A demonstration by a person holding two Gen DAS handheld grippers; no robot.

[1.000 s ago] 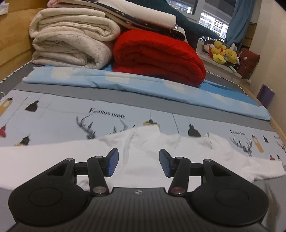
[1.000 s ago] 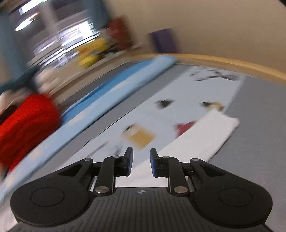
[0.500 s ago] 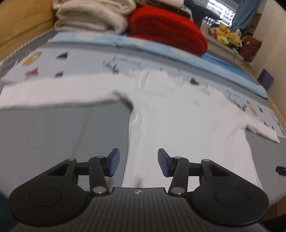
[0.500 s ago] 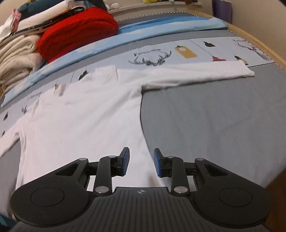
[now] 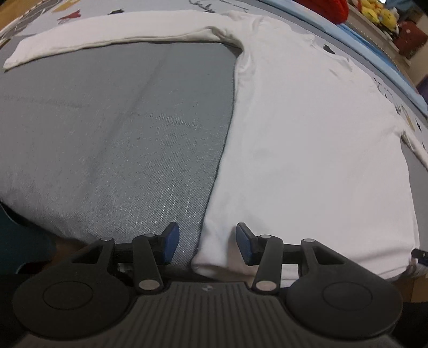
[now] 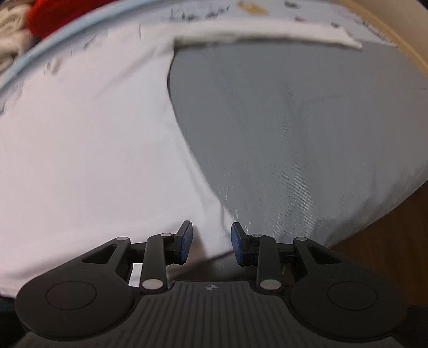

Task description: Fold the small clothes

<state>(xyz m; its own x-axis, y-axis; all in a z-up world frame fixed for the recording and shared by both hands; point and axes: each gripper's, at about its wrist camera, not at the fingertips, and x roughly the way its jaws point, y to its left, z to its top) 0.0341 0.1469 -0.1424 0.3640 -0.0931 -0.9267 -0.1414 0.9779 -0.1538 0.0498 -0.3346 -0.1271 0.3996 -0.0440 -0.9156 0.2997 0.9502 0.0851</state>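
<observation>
White long-sleeved shirt (image 5: 307, 128) — plain, unpatterned — on a grey bedcover (image 5: 115, 128) with a fine woven sheen. Behind it, a pale blue sheet (image 5: 40, 16) printed with small dark, red and mustard motifs and black lettering. Folded red blanket (image 6: 53, 12) beside cream bedding (image 6: 12, 16); both blurred in the right wrist view. Yellow soft toys (image 5: 374, 12), apparently plush, near a dark red item. Left gripper (image 5: 205, 243) and right gripper (image 6: 210, 242) — black bodies, blue pads.

left gripper (image 5: 205, 242): black ribbed body, round discs, silver screws, blue pads | right gripper (image 6: 211, 242): same, small crosshair logo
</observation>
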